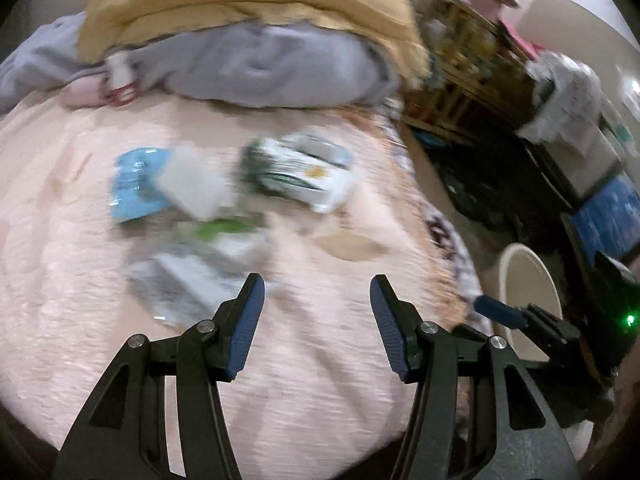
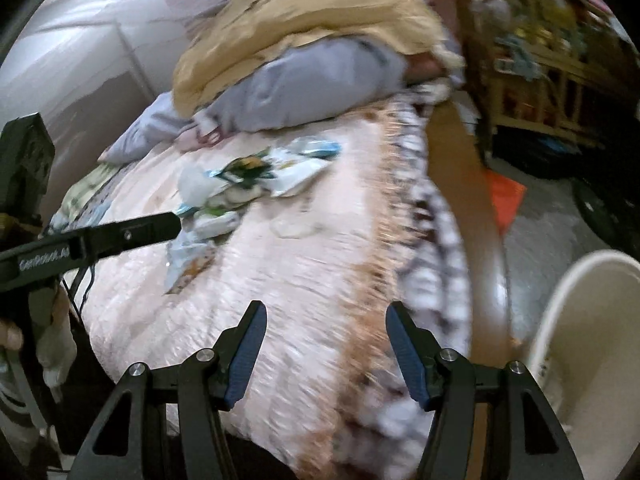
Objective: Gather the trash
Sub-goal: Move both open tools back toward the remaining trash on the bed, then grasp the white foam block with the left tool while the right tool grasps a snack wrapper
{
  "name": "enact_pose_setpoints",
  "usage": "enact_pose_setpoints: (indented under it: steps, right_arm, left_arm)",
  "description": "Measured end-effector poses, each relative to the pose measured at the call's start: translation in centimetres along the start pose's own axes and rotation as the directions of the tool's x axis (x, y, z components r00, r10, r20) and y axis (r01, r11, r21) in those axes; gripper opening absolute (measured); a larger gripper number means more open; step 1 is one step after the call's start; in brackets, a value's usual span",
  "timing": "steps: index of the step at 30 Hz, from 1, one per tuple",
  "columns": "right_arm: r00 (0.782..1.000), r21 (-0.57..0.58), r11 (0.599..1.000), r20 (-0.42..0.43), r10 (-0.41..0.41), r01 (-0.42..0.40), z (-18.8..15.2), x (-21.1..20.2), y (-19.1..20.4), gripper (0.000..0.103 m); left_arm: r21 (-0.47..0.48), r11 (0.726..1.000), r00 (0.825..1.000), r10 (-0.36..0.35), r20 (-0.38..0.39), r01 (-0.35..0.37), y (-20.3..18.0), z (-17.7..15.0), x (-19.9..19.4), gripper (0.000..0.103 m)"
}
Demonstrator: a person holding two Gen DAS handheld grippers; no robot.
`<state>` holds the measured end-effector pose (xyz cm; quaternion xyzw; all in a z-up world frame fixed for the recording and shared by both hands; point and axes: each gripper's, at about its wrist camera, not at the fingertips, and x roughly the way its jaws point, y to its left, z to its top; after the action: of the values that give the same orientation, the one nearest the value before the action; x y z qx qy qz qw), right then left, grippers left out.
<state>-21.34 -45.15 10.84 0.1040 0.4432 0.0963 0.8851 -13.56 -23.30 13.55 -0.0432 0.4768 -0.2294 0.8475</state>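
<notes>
Both grippers (image 1: 317,304) (image 2: 326,330) agape over crinkly wrappers (image 1: 224,192), quilted pink bedspread (image 1: 320,360).

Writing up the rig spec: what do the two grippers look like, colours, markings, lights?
Both match: black angular linkage arms with triangular cut-outs and silver pivot pins, and dark-blue ribbed pads. Left gripper; right gripper. Seen from the right wrist camera, the left one's black side arm carries white lettering, too blurred to read fully, with thin black cables hanging below. From the left wrist camera, the right unit shows a green light.
</notes>
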Motion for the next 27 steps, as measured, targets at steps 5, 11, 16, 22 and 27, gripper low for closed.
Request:
enact_pose_setpoints:
  steps: [5,11,16,22,27]
  right_arm:
    - [1.000,-0.061,0.998,0.005,0.027,-0.027,2.4,2.1,2.0,0.060]
    - [0.999,-0.098,0.994,-0.018,0.039,-0.040,5.9,5.3,2.8,0.061]
    - [1.000,-0.132,0.991,0.005,0.018,-0.017,9.5,7.4,2.4,0.063]
    - [1.000,-0.113,0.993,-0.011,-0.021,0.020,14.9,12.8,0.7,0.065]
    - [0.998,-0.069,0.997,-0.056,-0.031,0.027,17.1,17.9,-0.8,0.065]
  left_arm:
    - [-0.127,0.992,0.999,0.025,0.029,-0.021,5.2,1.6,-0.2,0.054]
    - [-0.237,0.972,0.998,0.016,0.061,-0.001,8.7,3.6,0.6,0.061]
    - [-0.289,0.957,0.999,0.015,0.043,-0.002,10.1,5.2,2.9,0.061]
    - [-0.321,0.947,1.000,0.009,0.023,-0.001,10.7,6.1,5.4,0.062]
    - [-0.324,0.946,1.000,0.001,-0.004,-0.002,11.0,6.6,7.5,0.062]
